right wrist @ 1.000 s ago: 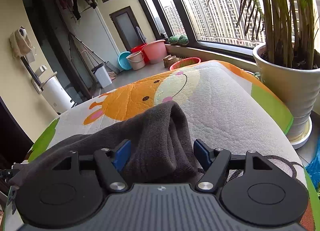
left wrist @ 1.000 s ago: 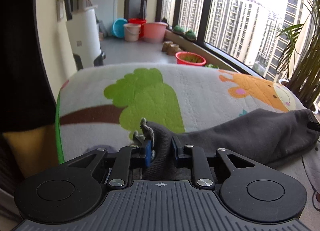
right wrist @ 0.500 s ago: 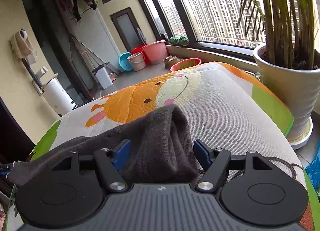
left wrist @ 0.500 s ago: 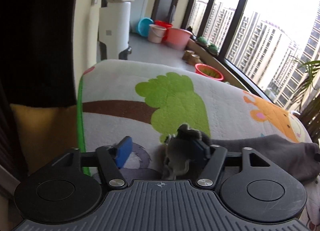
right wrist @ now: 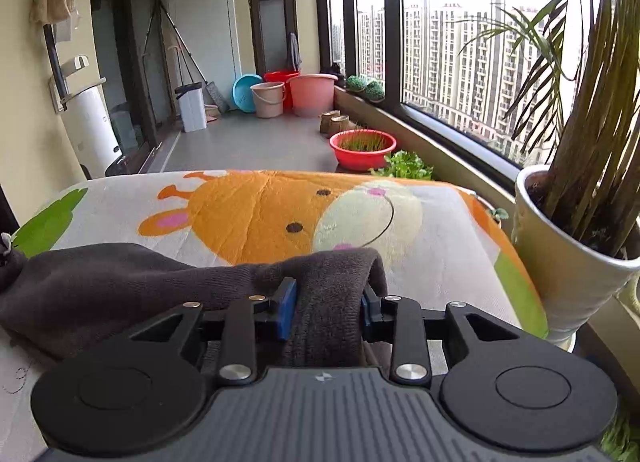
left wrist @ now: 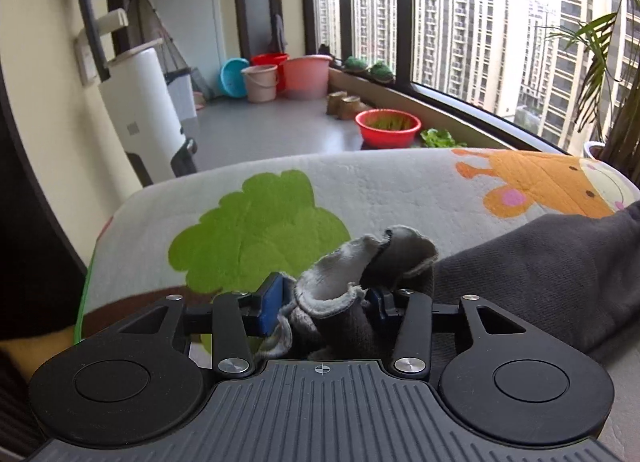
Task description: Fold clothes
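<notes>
A bunched end of a dark grey garment (left wrist: 540, 262) is seen between the blue pads (left wrist: 270, 302) of the left gripper (left wrist: 326, 302), whose jaws are closing on it; the cloth is spread across a cartoon-printed mat (left wrist: 360, 182); a red basin (left wrist: 387, 127) is seen beyond.

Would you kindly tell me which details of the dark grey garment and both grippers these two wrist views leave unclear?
- Left wrist view: the dark grey knitted garment runs off the right edge, so its kind and full shape are unknown.
- Left wrist view: the bunched cloth hides whether the closing left gripper presses it yet.
- Right wrist view: the right gripper, shut on a fold, hides the cloth beneath its body.
- Right wrist view: the garment's far end is cut off at the left edge.
</notes>
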`<state>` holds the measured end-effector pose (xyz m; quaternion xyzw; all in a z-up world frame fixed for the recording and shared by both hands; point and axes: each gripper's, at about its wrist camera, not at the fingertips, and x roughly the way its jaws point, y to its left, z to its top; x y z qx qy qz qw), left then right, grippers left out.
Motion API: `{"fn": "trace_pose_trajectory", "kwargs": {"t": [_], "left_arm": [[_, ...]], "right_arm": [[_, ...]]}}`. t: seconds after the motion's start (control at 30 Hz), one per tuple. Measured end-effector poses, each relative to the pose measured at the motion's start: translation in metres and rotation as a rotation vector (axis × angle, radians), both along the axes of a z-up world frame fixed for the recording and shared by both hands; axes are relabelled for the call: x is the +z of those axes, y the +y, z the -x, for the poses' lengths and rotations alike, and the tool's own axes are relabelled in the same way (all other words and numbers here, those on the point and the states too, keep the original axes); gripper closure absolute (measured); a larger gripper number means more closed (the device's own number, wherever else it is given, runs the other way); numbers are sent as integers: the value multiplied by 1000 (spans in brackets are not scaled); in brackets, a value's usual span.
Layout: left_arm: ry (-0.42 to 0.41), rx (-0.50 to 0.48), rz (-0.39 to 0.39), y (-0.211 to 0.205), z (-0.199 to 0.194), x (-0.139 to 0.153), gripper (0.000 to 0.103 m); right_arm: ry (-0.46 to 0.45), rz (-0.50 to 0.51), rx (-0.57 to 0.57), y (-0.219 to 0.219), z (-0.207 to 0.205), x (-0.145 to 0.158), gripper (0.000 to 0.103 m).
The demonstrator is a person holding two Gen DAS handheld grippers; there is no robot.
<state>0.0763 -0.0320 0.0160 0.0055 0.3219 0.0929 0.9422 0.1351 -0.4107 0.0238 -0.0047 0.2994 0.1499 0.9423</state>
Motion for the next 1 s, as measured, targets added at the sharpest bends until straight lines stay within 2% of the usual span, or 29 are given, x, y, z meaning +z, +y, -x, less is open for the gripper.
{"fn": "trace_pose_trajectory", "kwargs": {"t": [0.07, 0.1, 0.17, 0.27, 0.4, 0.47, 0.5, 0.6, 0.7, 0.83, 0.93, 1.0], "left_arm": [[-14, 41, 11, 9, -5, 1, 52], [-27, 69, 45, 19, 0, 2, 47], [-47, 138, 86, 37, 12, 4, 45], [-75, 257, 98, 61, 43, 12, 47], [-129, 185, 164, 48, 68, 34, 45], [-149, 65, 172, 18, 64, 43, 34], [-149, 6, 188, 3, 60, 44, 24], [-119, -138, 247, -40, 41, 39, 22], [-74, -193, 291, -70, 25, 18, 20], [-23, -190, 378, -81, 21, -17, 12], [-65, -221, 299, -89, 28, -25, 9], [-64, -227, 300, -90, 28, -27, 7]], "right_arm": [[2, 3, -34, -3, -12, -3, 74], [19, -15, -46, -8, -15, -6, 73], [50, -60, -65, -19, -13, -14, 73], [55, -102, -87, -38, 3, -24, 58], [60, -140, -106, -44, 10, -21, 58], [53, -141, -97, -39, 10, -17, 58], [50, -137, -90, -36, 10, -16, 58], [65, -100, -87, -31, 9, -21, 59], [80, -92, -112, -38, 14, -24, 54], [107, -223, -205, -64, 36, -13, 53], [134, -370, -279, -85, 55, -12, 53], [165, -480, -340, -96, 63, -19, 53]]}}
